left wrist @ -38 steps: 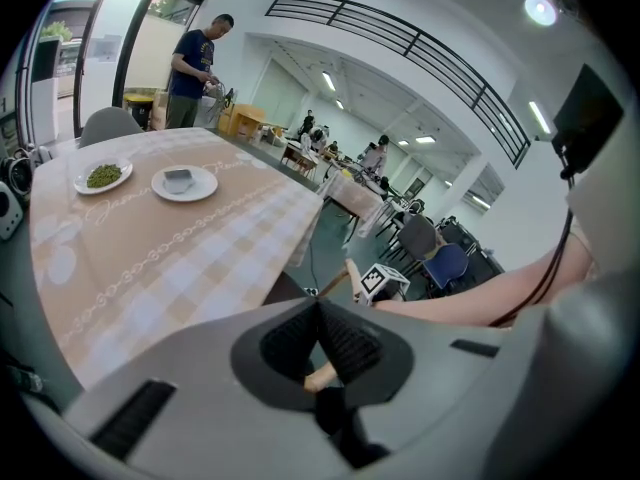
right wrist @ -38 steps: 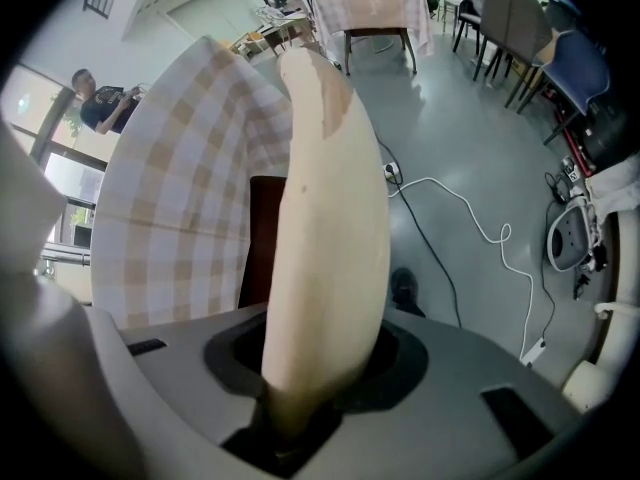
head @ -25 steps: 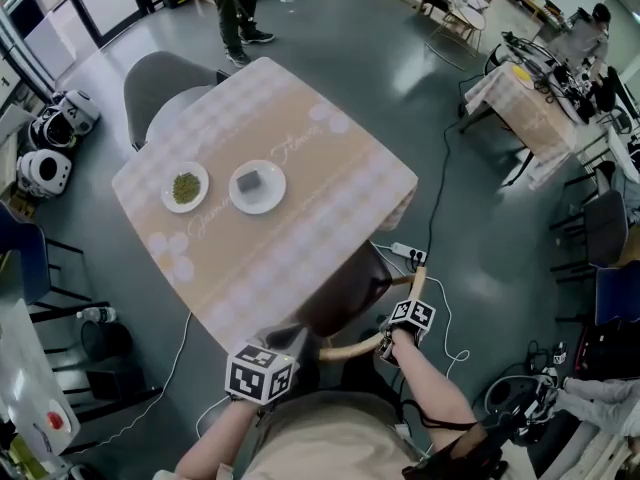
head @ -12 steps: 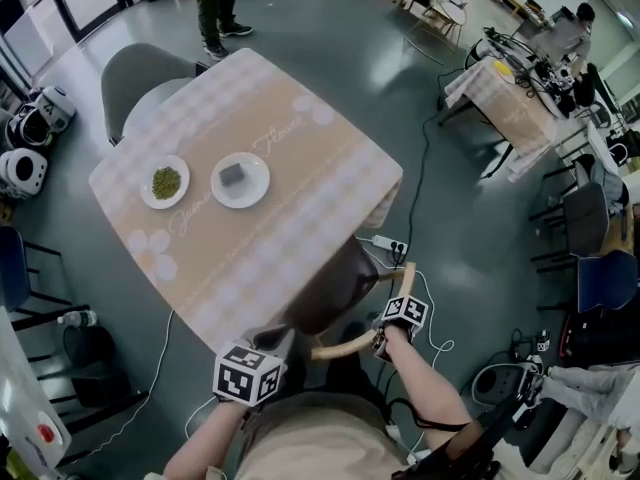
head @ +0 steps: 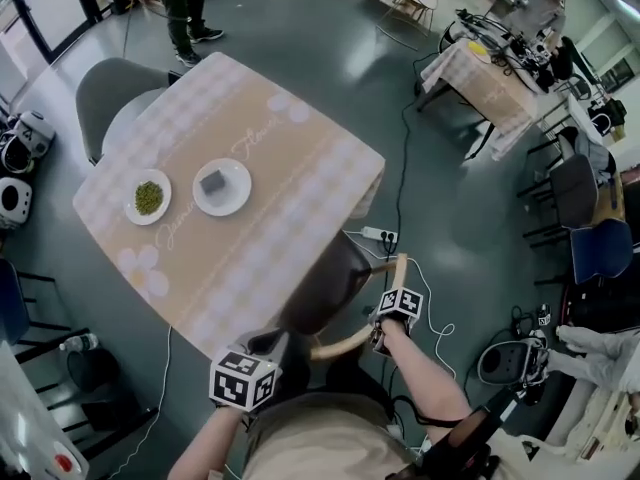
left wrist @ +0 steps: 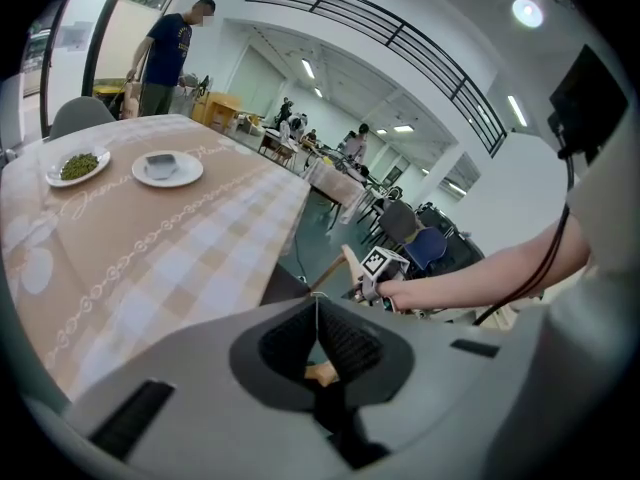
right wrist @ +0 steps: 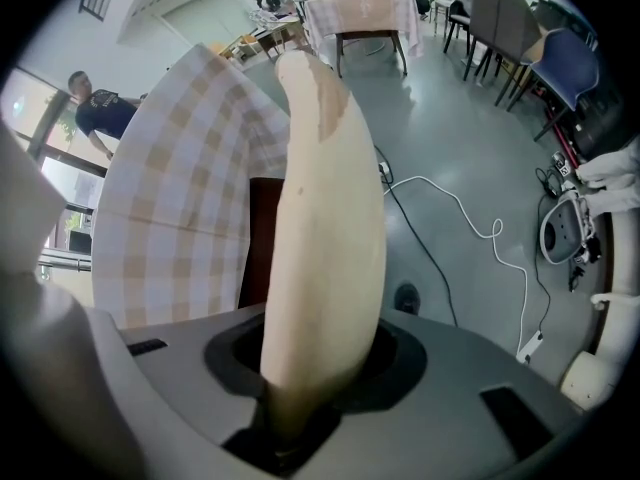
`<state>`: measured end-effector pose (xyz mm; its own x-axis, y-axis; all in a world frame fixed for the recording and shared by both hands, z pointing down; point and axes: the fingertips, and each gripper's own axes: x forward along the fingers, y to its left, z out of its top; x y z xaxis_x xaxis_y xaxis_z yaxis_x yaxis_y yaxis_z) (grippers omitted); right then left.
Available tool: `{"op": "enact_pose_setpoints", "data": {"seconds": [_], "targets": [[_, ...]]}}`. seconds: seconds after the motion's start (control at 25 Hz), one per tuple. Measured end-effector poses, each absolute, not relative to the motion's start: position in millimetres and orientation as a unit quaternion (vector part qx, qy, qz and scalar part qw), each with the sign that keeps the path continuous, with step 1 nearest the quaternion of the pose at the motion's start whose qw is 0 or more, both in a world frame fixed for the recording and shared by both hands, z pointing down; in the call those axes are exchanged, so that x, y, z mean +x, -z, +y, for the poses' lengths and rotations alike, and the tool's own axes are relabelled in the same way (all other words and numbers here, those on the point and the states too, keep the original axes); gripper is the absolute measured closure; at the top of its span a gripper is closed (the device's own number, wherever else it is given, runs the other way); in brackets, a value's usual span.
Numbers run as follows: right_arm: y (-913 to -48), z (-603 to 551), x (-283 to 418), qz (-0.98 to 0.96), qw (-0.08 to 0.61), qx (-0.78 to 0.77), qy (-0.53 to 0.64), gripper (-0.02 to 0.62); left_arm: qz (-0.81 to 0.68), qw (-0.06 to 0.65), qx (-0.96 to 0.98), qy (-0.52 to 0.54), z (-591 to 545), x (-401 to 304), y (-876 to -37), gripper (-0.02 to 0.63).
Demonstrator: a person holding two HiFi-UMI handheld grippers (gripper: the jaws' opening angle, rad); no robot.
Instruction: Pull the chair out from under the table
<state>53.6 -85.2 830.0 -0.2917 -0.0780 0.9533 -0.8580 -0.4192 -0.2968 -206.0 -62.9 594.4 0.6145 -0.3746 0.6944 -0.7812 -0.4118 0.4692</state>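
Right gripper (right wrist: 320, 368) clamps the chair's wooden back rail (right wrist: 330, 198); left gripper (left wrist: 318, 338) pinches its other end. Draw both evenly from the table (head: 250, 238), rail kept deep between fingers.

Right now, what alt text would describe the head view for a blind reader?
Seen from above, a person's left gripper and right gripper clamp the curved wooden back rail of a chair partly under a checked-cloth table carrying two plates.
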Motion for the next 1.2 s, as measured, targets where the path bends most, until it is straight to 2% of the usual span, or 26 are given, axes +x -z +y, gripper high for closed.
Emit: {"op": "enact_pose_setpoints", "data": {"seconds": [1.2], "targets": [[-829.1,-80.0,95.8,-0.469,0.311,0.499,-0.659,0.460,-0.353,0.406,0.798,-0.273,-58.7,-137.8,-587.1,0.600]]}}
